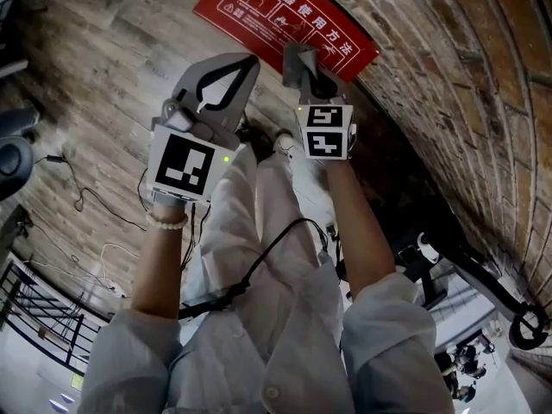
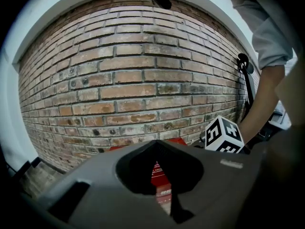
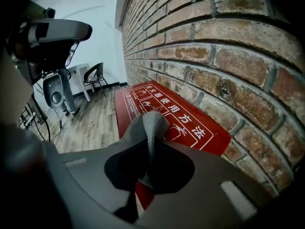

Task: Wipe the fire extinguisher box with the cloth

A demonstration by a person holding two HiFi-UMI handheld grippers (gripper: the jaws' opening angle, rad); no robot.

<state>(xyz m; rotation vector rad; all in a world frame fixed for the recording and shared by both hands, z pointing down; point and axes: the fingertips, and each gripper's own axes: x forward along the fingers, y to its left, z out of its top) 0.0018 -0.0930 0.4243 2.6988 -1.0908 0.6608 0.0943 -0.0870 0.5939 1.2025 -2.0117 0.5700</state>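
Both grippers hang just short of the box (image 1: 285,15), which lies ahead of them at the foot of the wall (image 3: 228,46). The right gripper (image 1: 306,65) pinches the cloth (image 3: 152,123) over the box's near end. The left gripper (image 1: 248,60) is closed on nothing. Wiping looks barely begun, if at all.

Person, head view.
- Shirt (image 1: 259,378): white, buttoned front, sleeves (image 1: 388,335) rolled to elbow.
- Trousers (image 1: 259,205): pale, creased.
- Bracelet (image 1: 168,222): pale beads, L wrist.
- Cable (image 1: 267,253): thin, blk, runs 7 to 1 o'clock across lap.
- Left gripper (image 1: 241,65): grey shell w/ triangular cut-out. Blk/wht L marker cube (image 1: 183,164) at its 7 o'clock, green LED beside.
- Right gripper (image 1: 302,63): grey. Blk/wht R marker cube (image 1: 326,131) at its 6 o'clock.
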